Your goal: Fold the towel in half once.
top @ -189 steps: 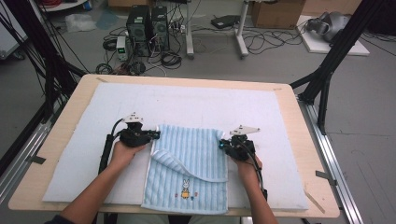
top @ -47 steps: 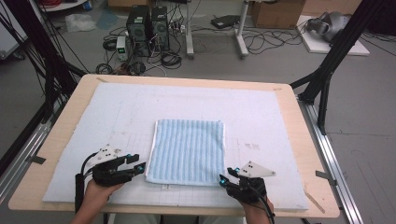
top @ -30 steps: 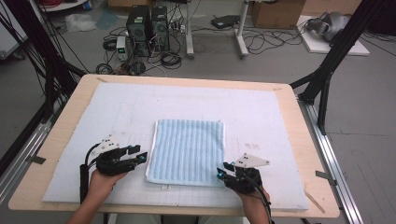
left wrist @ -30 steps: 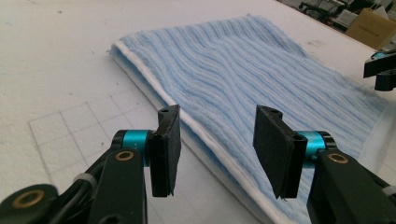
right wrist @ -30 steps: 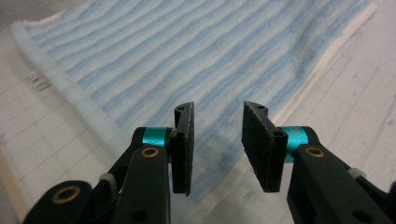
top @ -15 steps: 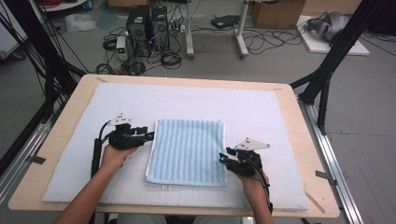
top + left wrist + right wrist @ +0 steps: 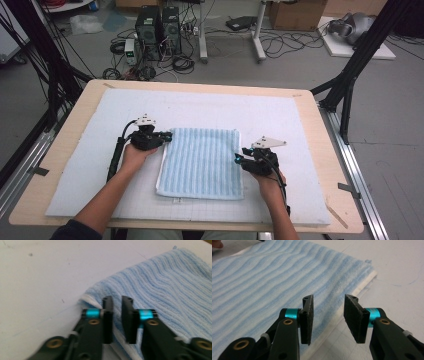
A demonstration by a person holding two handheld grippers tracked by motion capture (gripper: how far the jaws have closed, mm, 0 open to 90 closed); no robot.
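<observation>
A light blue ribbed towel (image 7: 202,157), folded into a rectangle, lies flat in the middle of the white mat (image 7: 250,107). My left gripper (image 7: 167,136) is at the towel's far left corner. In the left gripper view its jaws (image 7: 116,300) stand a narrow gap apart right over the towel's (image 7: 162,285) white-hemmed edge, with nothing pinched between them. My right gripper (image 7: 237,160) is at the middle of the towel's right edge. Its jaws (image 7: 329,298) are wide open, straddling the hem of the towel (image 7: 262,277) just above the mat.
The mat covers most of the wooden table (image 7: 327,150). Black frame posts (image 7: 350,75) stand at the table's sides. Computer towers (image 7: 155,25) and cables sit on the floor beyond the far edge.
Both hands have moved forward and inward from the table's near edge to the towel's sides. Several seconds ago the towel lay longer, with a printed figure showing; now it is folded shorter.
</observation>
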